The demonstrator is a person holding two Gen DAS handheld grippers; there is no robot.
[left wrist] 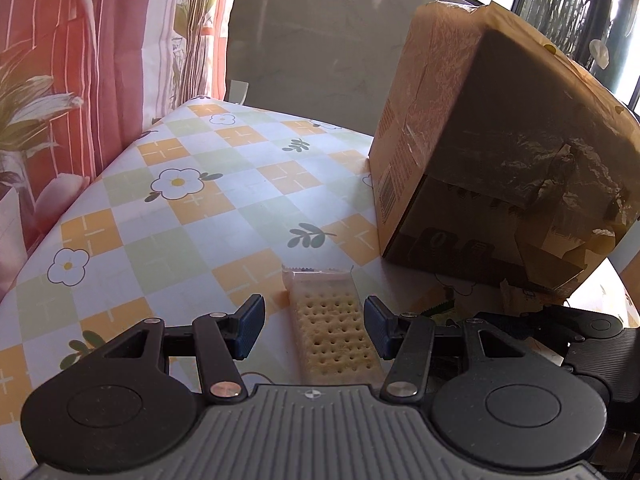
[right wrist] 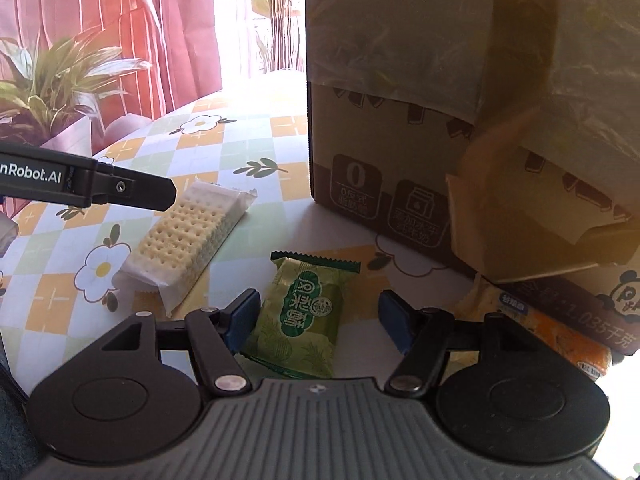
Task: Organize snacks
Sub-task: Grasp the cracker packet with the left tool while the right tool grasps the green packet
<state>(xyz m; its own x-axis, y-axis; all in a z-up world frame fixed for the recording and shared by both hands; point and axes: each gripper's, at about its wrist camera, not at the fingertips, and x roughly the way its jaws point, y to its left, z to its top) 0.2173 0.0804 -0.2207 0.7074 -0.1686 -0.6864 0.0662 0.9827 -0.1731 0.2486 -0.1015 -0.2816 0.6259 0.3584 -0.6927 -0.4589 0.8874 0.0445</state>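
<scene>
Straddling cracker pack (left wrist: 334, 320), left tool (left wrist: 314, 326) open.

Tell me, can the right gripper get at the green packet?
Probably yes: the green packet lies flat between the right gripper's open jaws, with nothing on top of it.

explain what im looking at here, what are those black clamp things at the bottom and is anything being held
Each picture comes from a camera fixed on a hand-held gripper, looking forward along its two blue-padded jaws; a person carries one in each hand. The left gripper has its jaws either side of a clear-wrapped cracker pack lying on the flowered tablecloth, with gaps showing, so nothing is gripped. The right gripper is open around a green pineapple-cake packet, also not touching it. Behind stands a taped cardboard box, with an orange snack packet beside it. The black bar at the left of the right view is the other gripper.
</scene>
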